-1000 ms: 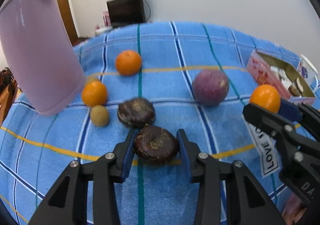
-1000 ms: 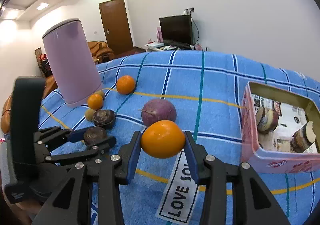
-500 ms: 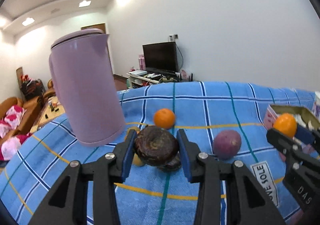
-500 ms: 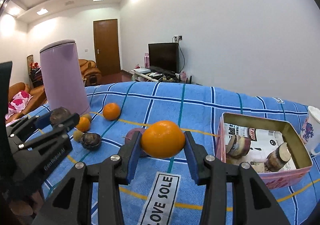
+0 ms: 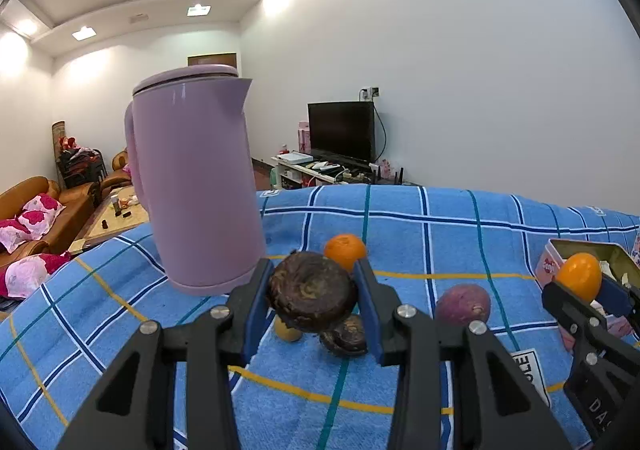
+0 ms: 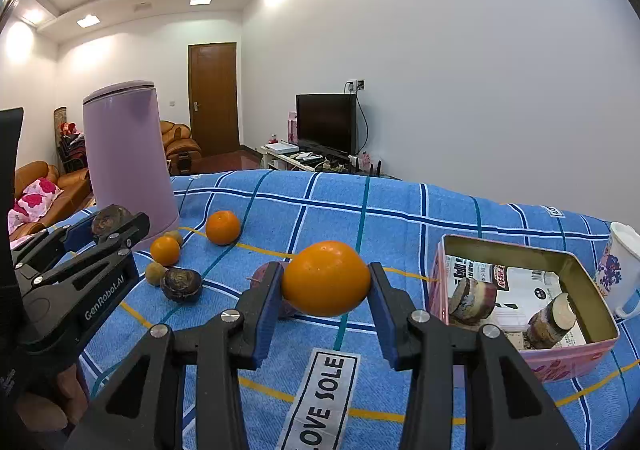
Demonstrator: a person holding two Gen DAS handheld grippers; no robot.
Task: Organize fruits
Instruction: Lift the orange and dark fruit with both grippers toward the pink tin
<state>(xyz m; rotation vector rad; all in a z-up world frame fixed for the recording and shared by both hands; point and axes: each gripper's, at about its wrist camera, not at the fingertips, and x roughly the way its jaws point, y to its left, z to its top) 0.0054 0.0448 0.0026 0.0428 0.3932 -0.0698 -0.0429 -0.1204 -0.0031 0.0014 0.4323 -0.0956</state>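
My left gripper [image 5: 312, 300] is shut on a dark brown wrinkled fruit [image 5: 312, 292], held above the blue checked cloth [image 5: 440, 234]. My right gripper [image 6: 326, 290] is shut on an orange [image 6: 326, 278], also lifted off the cloth. On the cloth lie another dark fruit [image 6: 181, 284], a purple fruit [image 5: 462, 304], two more oranges [image 6: 223, 226] [image 6: 165, 250] and two small tan fruits [image 6: 155, 273]. The pink tin [image 6: 560, 366] at the right holds cut pieces. In the right wrist view the left gripper [image 6: 116, 223] shows at the left with its fruit.
A tall lilac kettle [image 5: 196, 185] stands at the cloth's back left. A white patterned mug [image 6: 620, 270] sits beyond the tin at the right edge. A "LOVE SOLE" label [image 6: 320, 402] is sewn on the near cloth. A TV and sofas lie behind.
My left gripper has lifted the dark fruit off the cloth and tilted up toward the room. My right gripper tilted up a little with the orange still in it.
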